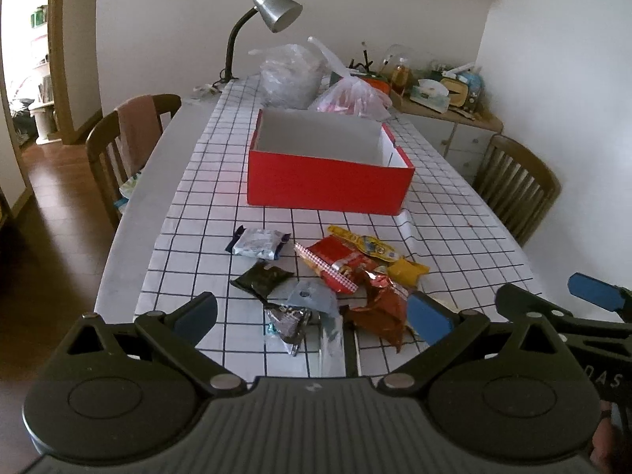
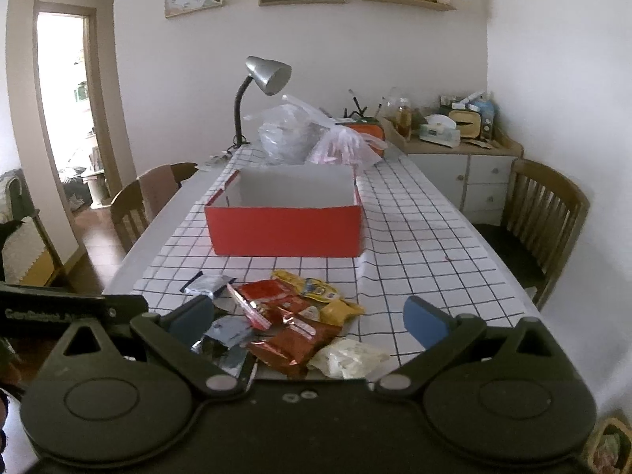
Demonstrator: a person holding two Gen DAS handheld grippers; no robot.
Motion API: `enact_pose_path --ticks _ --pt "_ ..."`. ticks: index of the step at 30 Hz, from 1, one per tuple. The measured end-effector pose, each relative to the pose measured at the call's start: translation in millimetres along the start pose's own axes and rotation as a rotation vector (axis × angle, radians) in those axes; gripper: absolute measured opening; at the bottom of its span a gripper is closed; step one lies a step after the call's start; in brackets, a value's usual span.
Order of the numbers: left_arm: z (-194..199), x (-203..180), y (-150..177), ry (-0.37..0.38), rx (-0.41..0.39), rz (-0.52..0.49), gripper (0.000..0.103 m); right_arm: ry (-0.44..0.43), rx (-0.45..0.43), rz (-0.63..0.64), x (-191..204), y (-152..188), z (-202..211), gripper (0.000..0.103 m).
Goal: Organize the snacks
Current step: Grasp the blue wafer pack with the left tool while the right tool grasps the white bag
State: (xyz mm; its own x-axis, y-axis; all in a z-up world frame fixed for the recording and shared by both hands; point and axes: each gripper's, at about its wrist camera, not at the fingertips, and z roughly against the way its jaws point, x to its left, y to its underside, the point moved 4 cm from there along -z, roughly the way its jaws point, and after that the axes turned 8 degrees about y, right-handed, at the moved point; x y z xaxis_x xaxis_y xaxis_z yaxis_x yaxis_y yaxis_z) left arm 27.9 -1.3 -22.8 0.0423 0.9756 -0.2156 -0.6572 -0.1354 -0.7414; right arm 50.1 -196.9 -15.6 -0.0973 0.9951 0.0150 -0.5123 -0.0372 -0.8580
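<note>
Left wrist view first: my left gripper [image 1: 314, 316] hangs over the near end of the table [image 1: 130, 213] with its jaws spread wide, nothing between them. Right under it lies the snack pile [image 1: 335, 276] on the checked cloth [image 1: 454, 213]: a pale blue pack [image 1: 258, 243] at the left, a dark green pack [image 1: 262, 278] just below it, a red pack [image 1: 335, 262] in the middle, a yellow one [image 1: 407, 270] on the right, and a crinkled brown bag [image 1: 381, 308] nearest me. Beyond the pile stands the red box [image 1: 328, 181], open and white inside (no snacks showing in it). The right gripper's blue pad [image 1: 596, 292] pokes in at the right edge.

Right wrist view now: my right gripper [image 2: 310, 318] is likewise spread, holding nothing, low above the same pile. A white pack [image 2: 349, 357] lies closest, touching the brown bag. The box sits well behind, with plastic bags [image 2: 316, 138] and a lamp [image 2: 266, 75] past it.
</note>
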Motion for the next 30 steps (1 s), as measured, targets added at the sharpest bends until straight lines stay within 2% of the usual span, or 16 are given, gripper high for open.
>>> enact_pose_path --ticks 5,12,16,21,25,30 --pt "-20 14 3 -0.028 0.043 0.041 0.103 0.0 0.071 -0.02 -10 12 -22 0.102" --pt "-47 22 12 -0.029 0.114 0.055 0.103 -0.027 0.172 -0.044 -19 30 -56 0.097" --pt "-62 25 14 -0.023 0.135 0.052 0.103 -0.054 0.227 -0.029 -22 38 -77 0.091" --pt "-83 24 9 -0.001 0.135 0.004 0.102 -0.057 0.277 -0.019 -27 41 -107 0.089" --pt "-102 22 1 0.052 0.15 -0.054 0.102 -0.049 0.312 -0.014 -29 45 -128 0.088" --pt "-136 18 -7 0.093 0.226 -0.142 0.102 -0.053 0.36 0.064 -26 52 -152 0.083"
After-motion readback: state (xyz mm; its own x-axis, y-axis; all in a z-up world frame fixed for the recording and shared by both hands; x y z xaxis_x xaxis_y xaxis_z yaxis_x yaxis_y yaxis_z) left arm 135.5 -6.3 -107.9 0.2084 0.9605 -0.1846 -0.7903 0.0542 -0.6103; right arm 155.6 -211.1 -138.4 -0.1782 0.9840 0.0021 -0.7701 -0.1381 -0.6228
